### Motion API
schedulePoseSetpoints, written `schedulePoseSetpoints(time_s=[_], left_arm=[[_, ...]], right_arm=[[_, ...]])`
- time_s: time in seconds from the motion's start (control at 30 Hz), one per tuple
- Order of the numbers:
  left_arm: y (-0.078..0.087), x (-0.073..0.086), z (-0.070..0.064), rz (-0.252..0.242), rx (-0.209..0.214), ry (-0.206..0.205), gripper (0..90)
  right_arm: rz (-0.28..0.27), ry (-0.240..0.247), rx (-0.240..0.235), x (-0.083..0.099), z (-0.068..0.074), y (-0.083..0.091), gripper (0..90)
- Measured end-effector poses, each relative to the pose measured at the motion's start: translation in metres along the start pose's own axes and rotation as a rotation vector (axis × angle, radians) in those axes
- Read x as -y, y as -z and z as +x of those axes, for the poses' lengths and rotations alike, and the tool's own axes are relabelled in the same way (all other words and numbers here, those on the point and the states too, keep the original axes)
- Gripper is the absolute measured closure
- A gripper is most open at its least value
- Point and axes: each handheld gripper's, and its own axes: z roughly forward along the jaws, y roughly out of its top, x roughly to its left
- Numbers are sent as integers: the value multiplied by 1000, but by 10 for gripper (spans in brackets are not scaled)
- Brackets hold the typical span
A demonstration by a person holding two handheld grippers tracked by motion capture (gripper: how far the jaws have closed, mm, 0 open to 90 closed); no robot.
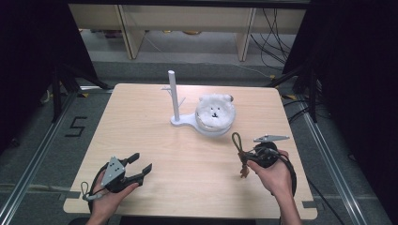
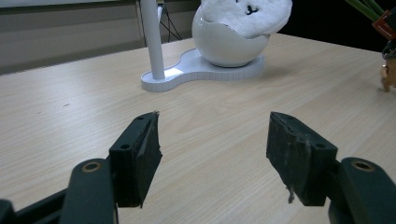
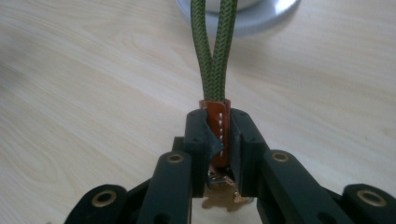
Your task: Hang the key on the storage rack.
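Right tongs point(image 3: 218, 140) clamp the keychain point(image 3: 214, 60) by its leather tab, loop free for hooking; left tongs point(image 2: 212, 149) gape wide, lower left.

Stand at the back, grippers up front

On the counter point(image 1: 187, 154), the stand point(image 1: 180, 121) carries a pole point(image 1: 173, 93) at left and a bowl point(image 1: 213, 125) at right (plush toy point(image 1: 215, 110) inside); the left gripper point(image 1: 141, 165) and right gripper point(image 1: 248, 157) lie nearer the person.
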Motion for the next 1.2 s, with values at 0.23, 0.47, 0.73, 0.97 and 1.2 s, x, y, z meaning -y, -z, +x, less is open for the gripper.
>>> schedulePoseSetpoints(time_s=[0.23,0.47,0.73,0.97,1.2], left_arm=[[-1,0,1,-13,6,13,342],[1,0,1,-8,4,18,343],[1,0,1,-5,10,17,344],[-1,-3,1,-31,36,42,347],[-4,-25,2,-71,127,113,387]], right_arm=[[-129,84,-19,-4,12,-8,792],[-230,138,-61,-8,24,-15,792],[-302,177,-67,-13,36,-24,791],[-392,228,-98,-17,44,-31,791],[-447,239,-140,-20,55,-38,791]])
